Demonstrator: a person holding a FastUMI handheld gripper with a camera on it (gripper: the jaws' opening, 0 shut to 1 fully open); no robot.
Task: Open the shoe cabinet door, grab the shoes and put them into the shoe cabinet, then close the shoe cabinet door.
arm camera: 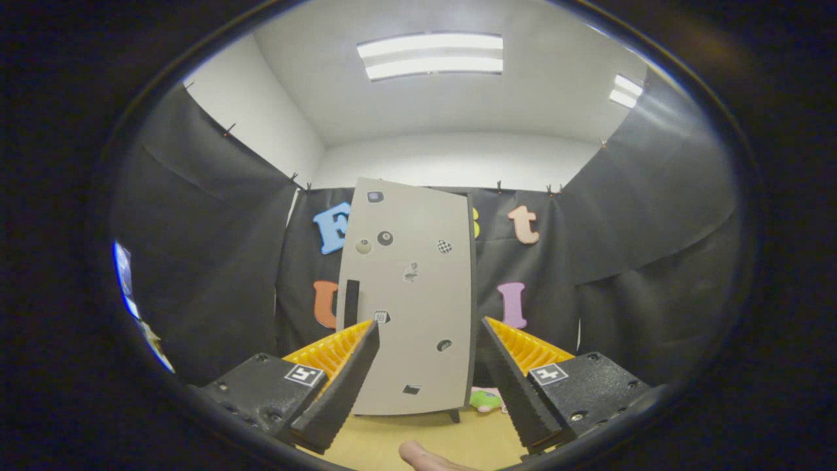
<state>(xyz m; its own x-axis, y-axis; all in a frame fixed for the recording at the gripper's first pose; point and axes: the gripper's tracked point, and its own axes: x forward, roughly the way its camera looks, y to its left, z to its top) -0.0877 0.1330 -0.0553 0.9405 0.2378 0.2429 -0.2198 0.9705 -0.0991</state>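
The shoe cabinet (418, 301) stands upright just ahead of my fingers, a tall pale grey box with its door shut flat and several small stickers on it. A dark vertical handle (351, 303) sits near the door's left edge, just above my left fingertip (366, 340). My gripper (428, 333) is open, its fingers spread about as wide as the cabinet, with nothing held between them. A green and pink soft shoe (485, 399) lies on the table at the cabinet's lower right corner, partly hidden by my right finger (507, 373).
The cabinet rests on a light wooden table (392, 445). A fingertip of a person's hand (425, 458) shows at the near edge of the table below my fingers. Black cloth walls close in behind and on both sides.
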